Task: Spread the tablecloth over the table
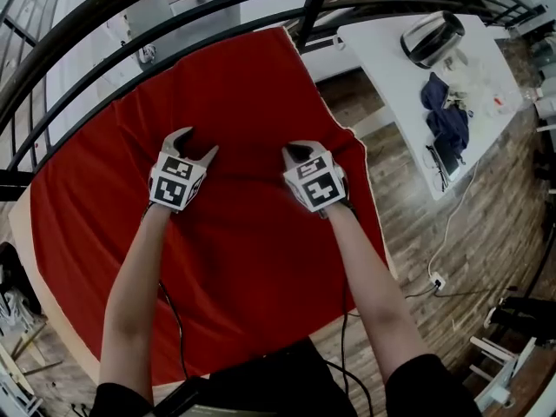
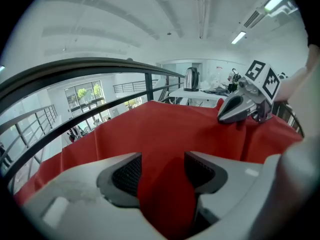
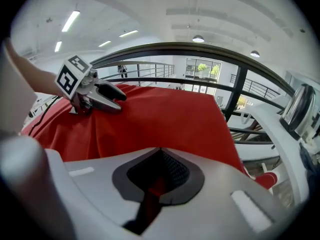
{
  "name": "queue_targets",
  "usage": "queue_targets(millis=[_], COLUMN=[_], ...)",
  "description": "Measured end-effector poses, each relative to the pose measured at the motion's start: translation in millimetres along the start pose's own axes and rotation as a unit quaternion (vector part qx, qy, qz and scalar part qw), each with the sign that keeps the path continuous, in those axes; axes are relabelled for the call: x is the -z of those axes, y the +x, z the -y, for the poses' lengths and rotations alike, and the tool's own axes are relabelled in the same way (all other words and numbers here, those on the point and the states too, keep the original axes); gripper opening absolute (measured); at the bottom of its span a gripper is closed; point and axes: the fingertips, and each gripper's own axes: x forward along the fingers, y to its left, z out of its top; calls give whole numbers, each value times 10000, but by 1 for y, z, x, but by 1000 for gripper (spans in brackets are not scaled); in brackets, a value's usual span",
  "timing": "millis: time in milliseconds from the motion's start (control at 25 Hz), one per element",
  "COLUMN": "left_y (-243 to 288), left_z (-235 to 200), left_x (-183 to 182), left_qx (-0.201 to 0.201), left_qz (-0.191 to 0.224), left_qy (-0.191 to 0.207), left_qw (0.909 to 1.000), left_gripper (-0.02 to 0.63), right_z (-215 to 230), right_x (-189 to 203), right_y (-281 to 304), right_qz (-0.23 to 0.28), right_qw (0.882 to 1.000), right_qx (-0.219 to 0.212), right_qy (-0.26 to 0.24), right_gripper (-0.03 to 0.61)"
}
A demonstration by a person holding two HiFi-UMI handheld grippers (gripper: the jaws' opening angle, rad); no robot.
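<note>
The left gripper [image 1: 195,142] is wide open, with a loose ridge of the red tablecloth [image 1: 243,259] between its jaws. At its 3 o'clock the right gripper [image 1: 292,153] is clamped on a pinch of cloth. The tablecloth covers the table [image 1: 59,307], and a railing [image 1: 174,24] stands at 12 o'clock.

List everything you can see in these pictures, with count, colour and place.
red fabric tablecloth: one, red, spread out, centre
curved metal railing: one, black, beyond the tablecloth
white rectangular side table: one, white, upper right
shiny steel kettle: one, silver, on the side table
dark blue crumpled cloth: one, navy, on the side table
wood plank floor: brown, right
left gripper: one, grey, open, cloth ridge between jaws
right gripper: one, grey, shut on the tablecloth
bare forearms: two, lower centre
</note>
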Motion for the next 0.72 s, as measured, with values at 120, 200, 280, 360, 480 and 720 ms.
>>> queue_targets(millis=[120,200,280,360,480,720], left_y=[-1,3,0,-15,-56,-139], left_z=[-8,-22,-28,-20,20,168], left_x=[1,-8,-15,-20,-26,21], left_qx=[-160,-272,-369,-443,-181,887], left_qz=[75,160,274,487,865,1069], left_qy=[-191,-456,-615,-553,-224,42], left_qw=[9997,9985,9970,9963,9958,9903], left_gripper=[276,276,282,282,275,222], right_z=[-7,0,5,2,-10,-77], right_x=[3,-4,-8,-9,-9,93], right_y=[-1,3,6,-4,-41,-139], right_qz=[17,41,116,385,932,859], right_qw=[10000,10000,9999,9992,9950,9914], right_qx=[13,7,-40,-60,-24,353], right_qy=[-75,17,67,69,355,918], right_gripper=[11,11,12,52,81,83])
